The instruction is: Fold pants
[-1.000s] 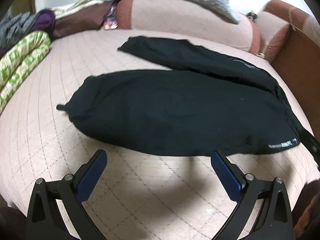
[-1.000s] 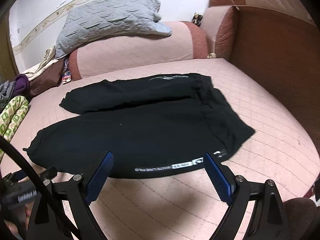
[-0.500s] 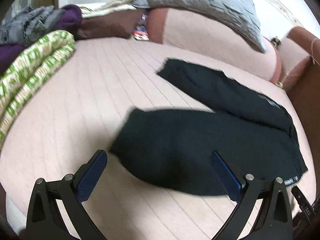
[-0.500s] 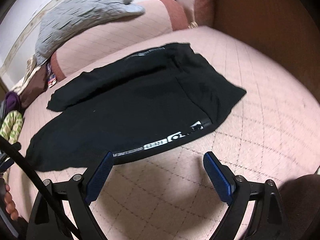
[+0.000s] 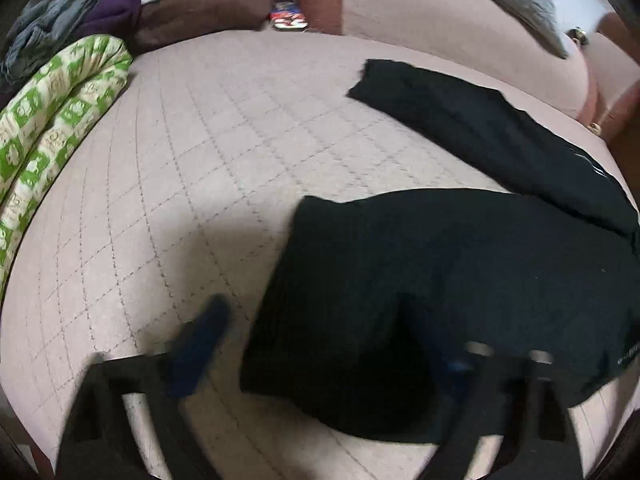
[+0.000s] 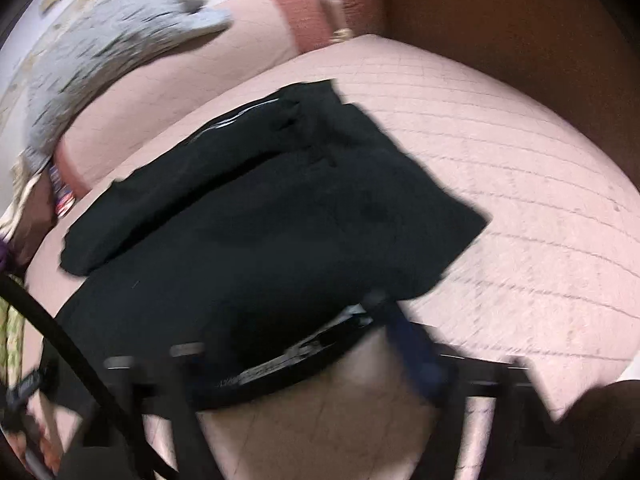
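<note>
Black pants (image 5: 460,272) lie flat on the pink quilted bed, legs spread apart toward the left; they also show in the right wrist view (image 6: 256,220). My left gripper (image 5: 320,344) is open, low over the near leg's cuff edge, its left finger (image 5: 200,344) on the bedding and its right finger blurred over the black cloth. My right gripper (image 6: 304,344) is open, close over the waistband side with the white lettering (image 6: 296,356), its right finger (image 6: 416,356) just past the hem. Both views are motion-blurred.
A green-and-cream rolled quilt (image 5: 52,128) and a pile of clothes (image 5: 80,20) lie at the left. A pink bolster (image 6: 180,80) with a grey pillow (image 6: 112,44) lines the back. A brown headboard (image 6: 520,40) stands on the right.
Both grippers have dropped toward the pants: the left now straddles the near leg's cuff edge, the right the waistband edge. The pants have not moved.
</note>
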`<action>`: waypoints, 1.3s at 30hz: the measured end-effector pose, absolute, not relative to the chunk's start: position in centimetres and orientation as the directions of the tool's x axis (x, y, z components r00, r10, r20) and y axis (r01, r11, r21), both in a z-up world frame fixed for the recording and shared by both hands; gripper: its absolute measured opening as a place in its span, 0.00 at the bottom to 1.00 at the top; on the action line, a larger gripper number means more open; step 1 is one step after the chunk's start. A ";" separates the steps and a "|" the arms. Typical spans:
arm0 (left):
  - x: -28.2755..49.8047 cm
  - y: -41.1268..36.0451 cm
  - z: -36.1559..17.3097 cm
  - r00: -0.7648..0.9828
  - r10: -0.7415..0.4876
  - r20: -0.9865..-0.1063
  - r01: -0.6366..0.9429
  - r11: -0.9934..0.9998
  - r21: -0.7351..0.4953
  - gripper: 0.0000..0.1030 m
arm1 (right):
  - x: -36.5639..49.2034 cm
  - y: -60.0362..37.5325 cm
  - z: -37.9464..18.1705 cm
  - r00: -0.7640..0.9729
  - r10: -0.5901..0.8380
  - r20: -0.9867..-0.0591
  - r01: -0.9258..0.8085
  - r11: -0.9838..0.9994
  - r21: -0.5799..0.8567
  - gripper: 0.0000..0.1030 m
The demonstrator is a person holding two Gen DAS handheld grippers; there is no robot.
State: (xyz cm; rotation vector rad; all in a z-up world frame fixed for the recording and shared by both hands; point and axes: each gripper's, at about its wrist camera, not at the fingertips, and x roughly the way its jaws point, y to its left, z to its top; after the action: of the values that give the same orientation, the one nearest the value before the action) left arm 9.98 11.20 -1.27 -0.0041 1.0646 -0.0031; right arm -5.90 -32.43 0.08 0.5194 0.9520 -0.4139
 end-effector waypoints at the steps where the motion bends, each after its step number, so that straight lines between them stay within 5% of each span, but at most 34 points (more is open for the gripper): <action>1: 9.7 11.2 -1.0 0.483 -0.013 -0.875 0.003 1.000 -0.013 0.57 | -5.9 -33.1 0.0 0.514 -0.090 -0.853 0.561 0.787 0.255 0.35; 4: 9.1 12.1 -0.6 0.470 -0.022 -0.882 -0.045 0.998 -0.049 0.53 | -6.4 -34.5 0.0 0.523 -0.041 -0.851 0.579 0.750 0.319 0.26; 8: 8.7 13.9 -0.3 0.471 -0.020 -0.882 -0.129 0.987 -0.092 0.54 | -7.1 -35.1 0.0 0.523 -0.028 -0.852 0.596 0.726 0.343 0.27; 12: 8.4 15.8 0.1 0.477 -0.058 -0.877 -0.189 0.968 -0.166 0.57 | -8.1 -35.0 0.5 0.513 -0.070 -0.856 0.632 0.705 0.321 0.44; 22: 5.1 11.6 4.3 0.658 0.091 -0.748 -0.119 0.993 0.016 0.82 | -10.1 -30.3 4.1 0.603 -0.127 -0.788 0.520 0.811 0.267 0.72; 28: 3.6 9.0 5.7 0.717 0.088 -0.692 -0.035 0.995 0.091 0.83 | -8.2 -25.8 3.8 0.608 -0.067 -0.791 0.391 0.892 0.225 0.73; 39: 3.1 7.4 5.4 0.711 -0.003 -0.703 0.057 0.997 0.053 0.83 | -7.6 -23.0 4.0 0.612 -0.048 -0.789 0.295 0.940 0.173 0.78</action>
State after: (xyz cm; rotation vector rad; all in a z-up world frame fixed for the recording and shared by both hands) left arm 3.06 7.41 5.44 0.0728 0.7796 -0.0332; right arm -7.58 -22.97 4.04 0.3000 0.8930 -0.2012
